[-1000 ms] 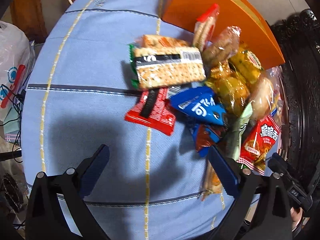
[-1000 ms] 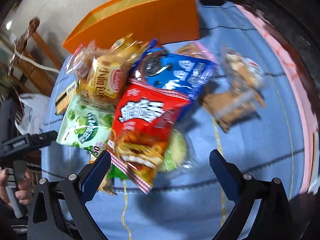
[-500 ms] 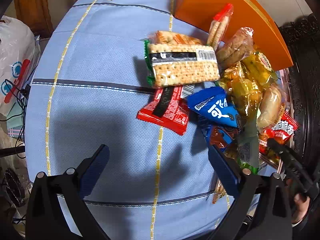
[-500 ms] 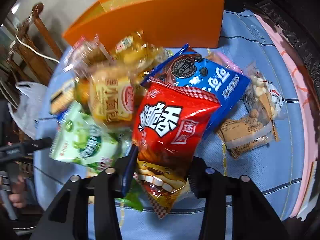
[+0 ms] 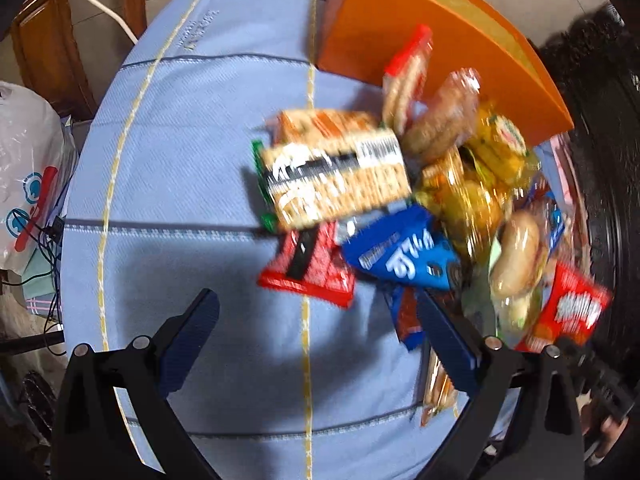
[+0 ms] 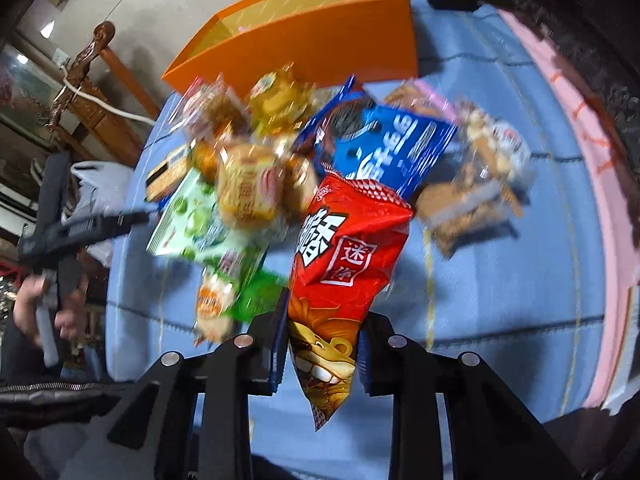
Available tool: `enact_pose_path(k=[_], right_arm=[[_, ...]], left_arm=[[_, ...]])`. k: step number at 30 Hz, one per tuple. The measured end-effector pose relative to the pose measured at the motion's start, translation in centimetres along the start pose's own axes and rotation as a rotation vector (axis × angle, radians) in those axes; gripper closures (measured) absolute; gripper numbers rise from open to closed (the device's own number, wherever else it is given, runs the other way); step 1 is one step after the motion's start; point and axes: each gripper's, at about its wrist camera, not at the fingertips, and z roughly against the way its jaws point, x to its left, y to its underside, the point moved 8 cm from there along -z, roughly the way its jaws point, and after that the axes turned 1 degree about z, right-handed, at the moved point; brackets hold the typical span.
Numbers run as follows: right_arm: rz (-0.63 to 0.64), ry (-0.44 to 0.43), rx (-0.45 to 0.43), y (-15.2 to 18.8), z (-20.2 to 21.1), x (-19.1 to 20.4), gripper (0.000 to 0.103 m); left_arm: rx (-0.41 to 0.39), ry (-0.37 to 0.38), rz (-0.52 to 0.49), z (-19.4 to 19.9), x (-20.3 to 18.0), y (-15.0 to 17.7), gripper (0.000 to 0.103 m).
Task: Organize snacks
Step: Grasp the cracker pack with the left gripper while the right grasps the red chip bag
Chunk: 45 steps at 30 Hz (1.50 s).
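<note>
Change: a second ago the right gripper (image 6: pixel 322 354) stood wide around the red snack bag (image 6: pixel 344 276); now its jaws are closing, with the bag's lower end pinched between the blue pads.
Red snack bag: glossy foil, crinkled, printed with white characters and a cartoon face; it sticks up from the pads, over the blue cloth and in front of the snack pile.
Left gripper (image 5: pixel 320 336): jaws wide apart as before, nothing between them, above bare tablecloth (image 5: pixel 180 152).
Pile: the view has shifted slightly and is blurrier; the cracker pack (image 5: pixel 336 184), clear-wrapped and rectangular, lies atop a red wrapper (image 5: pixel 308 268) beside a blue foil packet (image 5: pixel 400 256).
Orange box (image 6: pixel 312 44): stiff, smooth-walled, open-topped, behind the pile.
Tablecloth: woven blue fabric with yellow and dark stripes.
Green packet (image 6: pixel 192 224): flat, glossy, left of the red bag.
</note>
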Motion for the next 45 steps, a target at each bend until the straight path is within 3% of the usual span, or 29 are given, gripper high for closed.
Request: enact_pose_path(k=[6, 9, 13, 16, 22, 25, 27, 28, 29, 33, 35, 38, 39, 42, 45], right_arm=[[-0.001, -0.038, 0.050, 2.4, -1.7, 0.5, 0.075], [-0.005, -0.051, 0.076, 3.2, -2.6, 0.8, 0.075], [-0.016, -0.054, 0.091, 3.6, -3.0, 1.0, 0.074], [-0.028, -0.056, 0.094, 3.8, -3.0, 0.7, 0.072], [-0.042, -0.063, 0.106, 3.9, -3.3, 0.6, 0.071], [-0.036, -0.058, 0.113, 3.8, -3.5, 0.6, 0.070], [-0.036, -0.046, 0.118, 3.6, -3.6, 0.6, 0.063], [-0.039, -0.031, 0.121, 3.6, -3.6, 0.5, 0.044], [-0.040, -0.015, 0.120, 3.5, -3.6, 0.4, 0.032], [-0.033, 0.001, 0.109, 3.2, -3.4, 0.3, 0.028], [-0.040, 0.002, 0.105, 3.1, -3.3, 0.1, 0.019], [-0.043, 0.007, 0.111, 3.1, -3.3, -0.1, 0.018], [-0.041, 0.013, 0.116, 3.1, -3.4, -0.2, 0.018], [-0.016, 0.045, 0.132, 3.3, -4.0, 0.2, 0.018], [0.018, 0.091, 0.144, 3.2, -5.2, 0.8, 0.013]], left_arm=[[-0.004, -0.021, 0.069, -0.5, 2.0, -3.0, 0.006], [-0.026, -0.048, 0.039, -0.9, 1.7, -4.5, 0.006], [-0.041, -0.179, -0.195, -2.7, -0.6, -6.5, 0.005], [-0.050, -0.223, -0.374, -3.4, -2.3, -6.4, 0.005], [-0.054, -0.289, -0.549, -3.7, -4.6, -5.7, 0.006], [-0.054, -0.285, -0.585, -4.0, -5.2, -5.6, 0.008], [-0.029, -0.271, -0.590, -4.9, -5.5, -5.1, 0.040], [-0.045, -0.306, -0.601, -5.1, -5.3, -5.6, 0.046], [-0.058, -0.341, -0.620, -5.1, -5.2, -5.7, 0.052], [-0.052, -0.260, -0.530, -4.5, -4.7, -6.0, 0.054], [-0.050, -0.211, -0.473, -4.0, -3.9, -6.1, 0.055], [-0.056, -0.249, -0.406, -3.8, -1.7, -6.2, 0.055], [-0.061, -0.220, -0.350, -3.9, -0.9, -6.5, 0.055], [-0.001, -0.037, -0.102, -4.4, 1.6, -7.0, 0.055], [0.012, 0.030, -0.019, -4.8, 2.7, -7.3, 0.054]])
